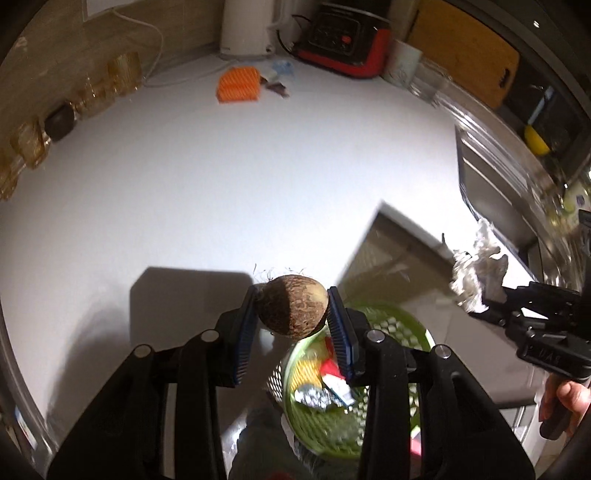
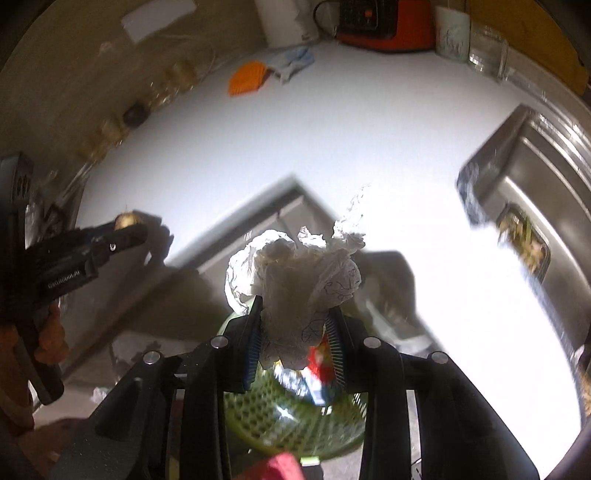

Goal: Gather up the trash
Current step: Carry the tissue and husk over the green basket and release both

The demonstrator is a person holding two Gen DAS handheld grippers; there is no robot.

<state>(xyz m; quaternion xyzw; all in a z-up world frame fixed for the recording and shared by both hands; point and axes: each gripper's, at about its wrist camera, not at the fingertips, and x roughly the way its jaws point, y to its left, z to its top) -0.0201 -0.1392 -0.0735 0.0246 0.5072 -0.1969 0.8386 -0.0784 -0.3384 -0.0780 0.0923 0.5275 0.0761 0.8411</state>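
My left gripper (image 1: 291,306) is shut on a brown hairy coconut shell (image 1: 291,308), held above the counter's front edge. Below it stands a green perforated basket (image 1: 402,321) with foil and coloured wrappers inside. My right gripper (image 2: 295,325) is shut on a crumpled white paper and foil wad (image 2: 295,273), held over the same green basket (image 2: 280,424). The right gripper with its wad (image 1: 476,273) also shows at the right of the left wrist view. The left gripper (image 2: 122,229) shows at the left of the right wrist view.
A white counter (image 1: 258,166) stretches ahead. At its back are an orange ribbed pad (image 1: 238,85), small wrappers (image 1: 277,83), a white kettle (image 1: 247,29), a red-black appliance (image 1: 347,40), a mug (image 1: 402,66). A steel sink (image 2: 535,206) is on the right; glass jars (image 1: 33,144) line the left wall.
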